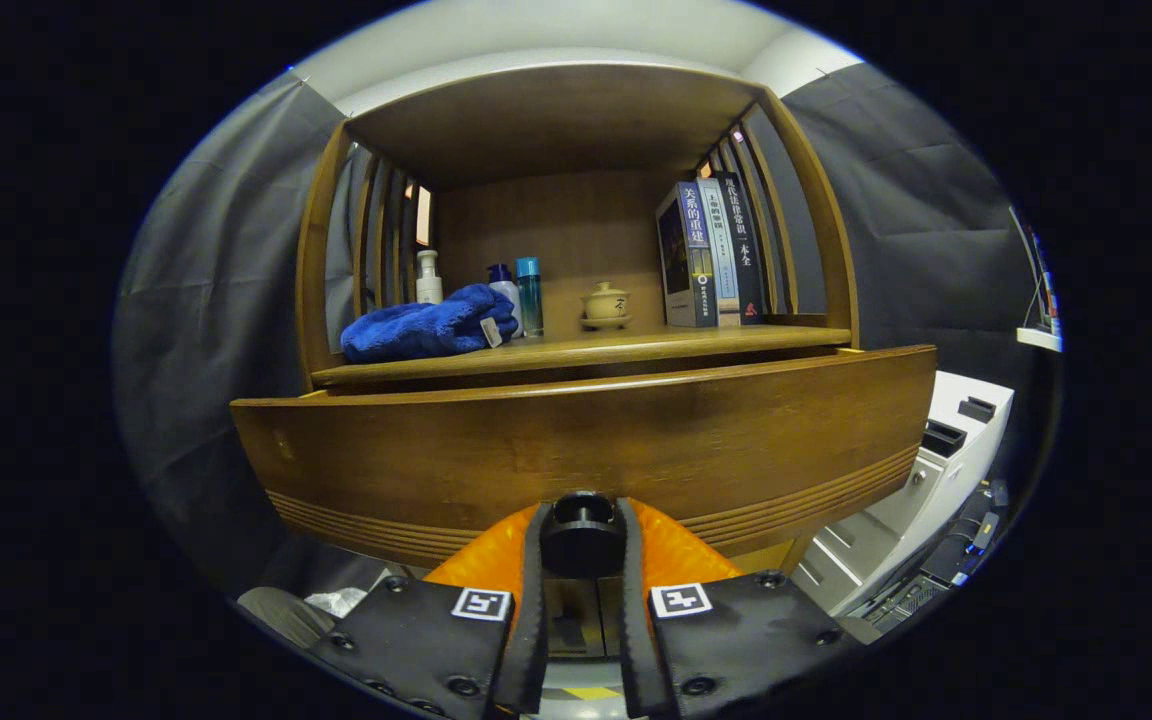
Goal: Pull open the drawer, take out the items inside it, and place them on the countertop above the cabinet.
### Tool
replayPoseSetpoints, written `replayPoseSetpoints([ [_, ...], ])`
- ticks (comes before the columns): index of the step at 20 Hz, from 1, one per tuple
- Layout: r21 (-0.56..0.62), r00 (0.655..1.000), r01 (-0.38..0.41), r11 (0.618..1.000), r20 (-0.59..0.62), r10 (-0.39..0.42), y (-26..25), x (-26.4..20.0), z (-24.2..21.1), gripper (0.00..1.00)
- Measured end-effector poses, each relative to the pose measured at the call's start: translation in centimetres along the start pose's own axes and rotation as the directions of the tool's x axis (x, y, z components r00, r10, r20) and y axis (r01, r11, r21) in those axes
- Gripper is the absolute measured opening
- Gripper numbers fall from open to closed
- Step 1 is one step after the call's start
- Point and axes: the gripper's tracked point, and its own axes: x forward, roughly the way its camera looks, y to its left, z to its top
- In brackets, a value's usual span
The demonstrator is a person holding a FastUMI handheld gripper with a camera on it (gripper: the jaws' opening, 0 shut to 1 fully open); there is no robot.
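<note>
Gripper (582,535) fingers clamped on dark drawer knob (581,522), drawer front (586,440) seemingly pulled out, just ahead

The drawer front (586,440) was smooth brown wood with a soft shine and thin grooves cut along its bottom. The round knob (581,535) looked like dark, matt plastic, and the gripper (581,530) fingers pressed on it from both sides. The countertop (636,347) was the same shiny wood. The blue towel (426,325) was fluffy cloth. The little teapot (605,302) looked glazed and glossy. The books (711,250) had shiny paper covers.
</note>
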Motion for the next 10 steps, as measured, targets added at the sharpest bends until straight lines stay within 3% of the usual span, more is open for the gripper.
replayPoseSetpoints([
  [10,0.001,0.999,-0.01,1.0,-0.039,0.01,-0.1,-4.9,-0.8,0.37],
])
